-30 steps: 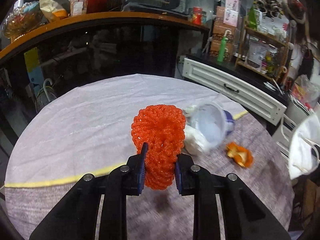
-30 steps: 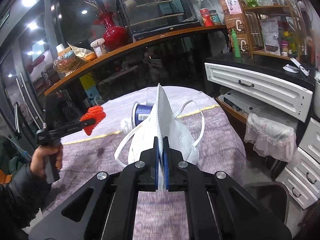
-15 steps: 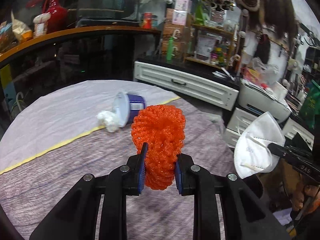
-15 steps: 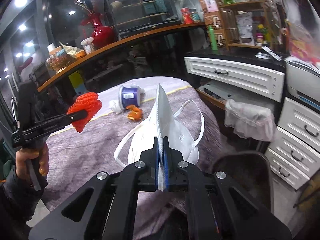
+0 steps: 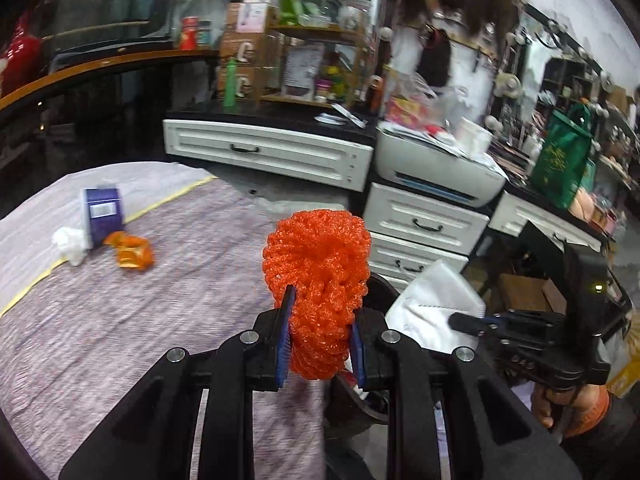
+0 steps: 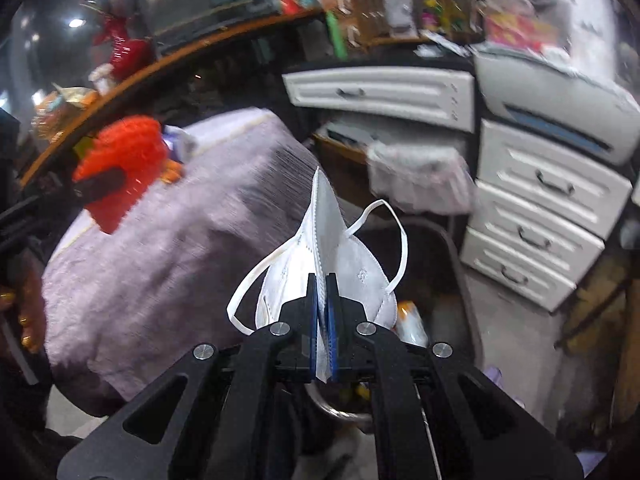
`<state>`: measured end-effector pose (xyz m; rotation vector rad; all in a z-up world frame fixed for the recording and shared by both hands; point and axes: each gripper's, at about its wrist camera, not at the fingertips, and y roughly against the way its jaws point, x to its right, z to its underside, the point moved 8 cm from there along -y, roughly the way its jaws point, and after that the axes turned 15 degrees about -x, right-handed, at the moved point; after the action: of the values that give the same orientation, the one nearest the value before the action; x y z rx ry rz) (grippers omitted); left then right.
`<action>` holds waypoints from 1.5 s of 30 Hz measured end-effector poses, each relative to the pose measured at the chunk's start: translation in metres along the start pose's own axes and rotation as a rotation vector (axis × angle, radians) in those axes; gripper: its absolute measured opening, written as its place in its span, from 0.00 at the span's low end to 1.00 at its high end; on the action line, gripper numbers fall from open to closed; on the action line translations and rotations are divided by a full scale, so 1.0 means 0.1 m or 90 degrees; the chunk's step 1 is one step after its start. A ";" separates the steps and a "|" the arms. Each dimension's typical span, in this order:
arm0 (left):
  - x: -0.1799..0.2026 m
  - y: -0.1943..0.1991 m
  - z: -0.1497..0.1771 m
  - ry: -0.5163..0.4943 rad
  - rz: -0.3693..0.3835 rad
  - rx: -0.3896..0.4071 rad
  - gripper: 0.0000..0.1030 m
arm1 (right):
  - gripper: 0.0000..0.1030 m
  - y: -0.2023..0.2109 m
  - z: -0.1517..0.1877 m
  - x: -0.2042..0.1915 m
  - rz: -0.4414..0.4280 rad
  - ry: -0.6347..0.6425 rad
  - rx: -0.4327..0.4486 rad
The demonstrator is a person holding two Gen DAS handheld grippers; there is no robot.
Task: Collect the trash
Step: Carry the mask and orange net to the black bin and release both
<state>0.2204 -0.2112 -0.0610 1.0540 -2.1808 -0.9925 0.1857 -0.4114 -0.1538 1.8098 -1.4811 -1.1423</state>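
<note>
My left gripper (image 5: 320,316) is shut on an orange foam net (image 5: 318,272) and holds it over the table's right edge. My right gripper (image 6: 322,292) is shut on a white face mask (image 6: 324,236), held off the table above a dark bin (image 6: 448,248) with rubbish inside. The mask (image 5: 430,304) and right gripper (image 5: 464,320) also show in the left wrist view, at the right. The net (image 6: 120,164) shows at the left in the right wrist view. On the table lie a blue cup (image 5: 102,212) on its side, a white tissue (image 5: 68,242) and an orange peel (image 5: 130,254).
The round table (image 5: 120,320) has a purple-grey cloth with a yellow stripe. White drawers (image 5: 420,224) and a printer (image 5: 436,168) stand behind the bin. A long white drawer unit (image 5: 264,152) and cluttered shelves are further back.
Both grippers have swung right, off the table toward the bin, carrying the net and the mask. The cup, tissue and peel now sit far left.
</note>
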 end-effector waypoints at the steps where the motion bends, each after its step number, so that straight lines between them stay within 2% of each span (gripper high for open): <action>1: 0.09 -0.07 0.01 -0.010 0.007 -0.008 0.23 | 0.05 -0.07 0.05 0.10 0.010 -0.012 -0.010; 8: 0.56 -0.50 0.11 -0.051 0.031 -0.058 0.23 | 0.05 -0.45 0.22 0.47 0.029 -0.061 -0.059; 13: 0.73 -0.82 0.22 -0.072 0.033 -0.105 0.23 | 0.05 -0.73 0.34 0.63 0.034 -0.086 -0.082; 15: 0.77 -0.91 0.28 -0.079 0.028 -0.121 0.23 | 0.09 -0.82 0.38 0.69 0.033 -0.094 -0.087; 18: 0.81 -1.04 0.36 -0.083 0.028 -0.143 0.23 | 0.27 -0.91 0.44 0.77 0.032 -0.112 -0.094; 20: 0.82 -1.11 0.39 -0.086 0.026 -0.154 0.23 | 0.52 -0.89 0.44 0.80 0.037 -0.120 -0.086; 21: 0.83 -1.14 0.41 -0.088 0.026 -0.158 0.23 | 0.56 -0.85 0.43 0.83 0.044 -0.124 -0.075; 30: 0.90 -1.47 0.56 -0.090 0.031 -0.213 0.23 | 0.57 -0.40 0.31 1.03 0.087 -0.134 -0.014; 32: 0.93 -1.53 0.58 -0.095 0.029 -0.222 0.23 | 0.66 -0.29 0.28 1.08 0.096 -0.139 0.003; 41: 1.08 -1.83 0.62 -0.118 0.023 -0.249 0.23 | 0.66 -0.03 0.24 1.21 0.139 -0.133 0.031; 45: 1.13 -1.93 0.63 -0.125 0.019 -0.258 0.24 | 0.66 0.00 0.25 1.24 0.142 -0.138 0.035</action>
<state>0.1962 -0.3615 -0.2363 0.7580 -2.0116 -1.4985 0.1687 -0.5279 -0.2005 1.5460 -1.8041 -1.2241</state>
